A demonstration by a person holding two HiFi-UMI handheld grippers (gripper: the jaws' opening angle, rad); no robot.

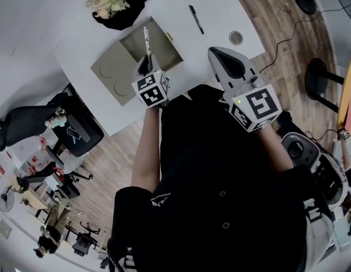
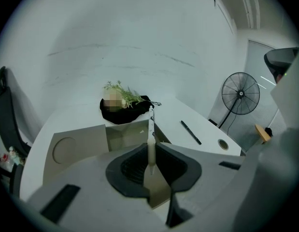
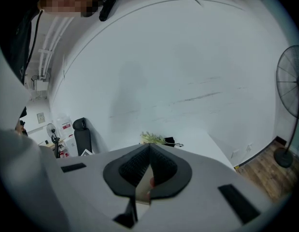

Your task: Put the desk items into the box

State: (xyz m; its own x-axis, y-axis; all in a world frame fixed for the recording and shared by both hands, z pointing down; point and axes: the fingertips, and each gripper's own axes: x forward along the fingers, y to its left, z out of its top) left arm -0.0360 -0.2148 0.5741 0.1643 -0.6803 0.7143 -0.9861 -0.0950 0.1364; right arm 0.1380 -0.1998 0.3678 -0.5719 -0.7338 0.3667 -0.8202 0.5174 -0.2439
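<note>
My left gripper (image 1: 146,59) is shut on a white pen (image 1: 146,40), which sticks out past its fingertips over the open cardboard box (image 1: 159,46). In the left gripper view the white pen (image 2: 150,129) runs up from the shut left gripper (image 2: 150,148) toward the box (image 2: 125,135). A black pen (image 1: 196,18) lies on the white desk (image 1: 175,1) to the right of the box. My right gripper (image 1: 216,53) hovers at the desk's near edge, jaws together. In its own view the right gripper (image 3: 149,148) points at a bare wall.
A black pot with a green plant (image 1: 119,3) stands behind the box. The box's flap (image 1: 111,72) lies open to the left. A small round hole or ring (image 1: 236,37) sits at the desk's right corner. A standing fan (image 2: 241,97) is beyond the desk.
</note>
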